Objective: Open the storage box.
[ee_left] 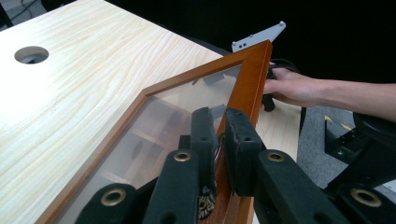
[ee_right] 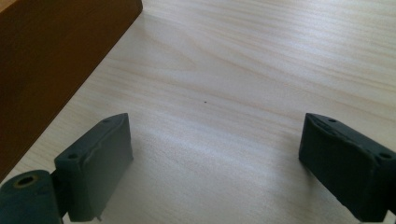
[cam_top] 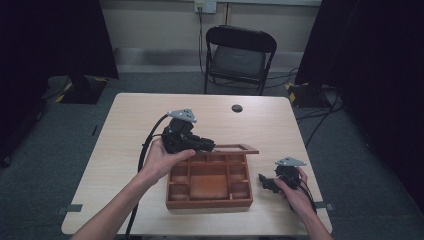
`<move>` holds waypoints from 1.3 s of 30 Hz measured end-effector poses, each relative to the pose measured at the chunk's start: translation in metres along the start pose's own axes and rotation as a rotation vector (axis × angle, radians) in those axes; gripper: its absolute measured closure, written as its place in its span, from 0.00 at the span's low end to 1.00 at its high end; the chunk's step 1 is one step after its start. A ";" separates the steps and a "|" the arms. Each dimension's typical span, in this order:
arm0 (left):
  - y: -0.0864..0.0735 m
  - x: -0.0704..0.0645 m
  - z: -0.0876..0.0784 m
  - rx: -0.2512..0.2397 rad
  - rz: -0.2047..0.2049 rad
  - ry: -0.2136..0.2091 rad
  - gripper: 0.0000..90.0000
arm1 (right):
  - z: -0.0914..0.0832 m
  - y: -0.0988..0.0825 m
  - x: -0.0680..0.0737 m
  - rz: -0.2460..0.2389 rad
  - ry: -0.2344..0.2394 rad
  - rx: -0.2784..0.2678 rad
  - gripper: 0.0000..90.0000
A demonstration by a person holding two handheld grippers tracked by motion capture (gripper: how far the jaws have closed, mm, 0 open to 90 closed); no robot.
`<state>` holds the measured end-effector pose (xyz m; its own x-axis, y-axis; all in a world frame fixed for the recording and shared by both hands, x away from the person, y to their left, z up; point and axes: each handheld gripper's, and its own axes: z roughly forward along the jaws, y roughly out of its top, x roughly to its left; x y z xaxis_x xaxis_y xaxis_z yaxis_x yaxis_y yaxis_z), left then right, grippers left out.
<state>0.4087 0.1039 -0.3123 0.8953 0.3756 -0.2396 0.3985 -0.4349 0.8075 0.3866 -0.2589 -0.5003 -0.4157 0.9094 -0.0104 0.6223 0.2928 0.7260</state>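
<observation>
A brown wooden box (cam_top: 209, 203) with several compartments stands at the table's front middle. Its glass lid (cam_top: 243, 148), framed in wood, is raised off the box at the far side. My left gripper (cam_top: 212, 146) is shut on that lid's frame. In the left gripper view the jaws (ee_left: 219, 123) pinch the orange-brown frame (ee_left: 252, 74), with the glass pane (ee_left: 173, 107) to their left. To the right of the box, my right gripper (cam_top: 263, 181) rests low on the table. It is open (ee_right: 215, 149) with bare tabletop between its jaws, and the box wall (ee_right: 51, 60) is at its left.
The light wooden table (cam_top: 130, 145) has a round cable hole (cam_top: 237, 108) near its far edge. A black folding chair (cam_top: 239, 57) stands behind the table. Cables lie on the floor at the right.
</observation>
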 end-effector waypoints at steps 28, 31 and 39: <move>0.004 0.002 0.000 -0.001 -0.003 0.007 0.92 | 0.000 0.000 0.000 0.000 0.000 0.000 0.10; 0.004 0.002 0.000 -0.004 -0.006 0.007 0.92 | 0.000 0.000 0.000 -0.002 0.000 -0.001 0.10; 0.004 0.002 0.000 -0.001 0.000 0.008 0.92 | 0.000 0.000 0.000 0.000 0.000 0.000 0.10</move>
<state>0.4119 0.1027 -0.3091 0.8939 0.3816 -0.2351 0.3980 -0.4345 0.8080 0.3866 -0.2589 -0.5003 -0.4160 0.9093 -0.0107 0.6221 0.2931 0.7260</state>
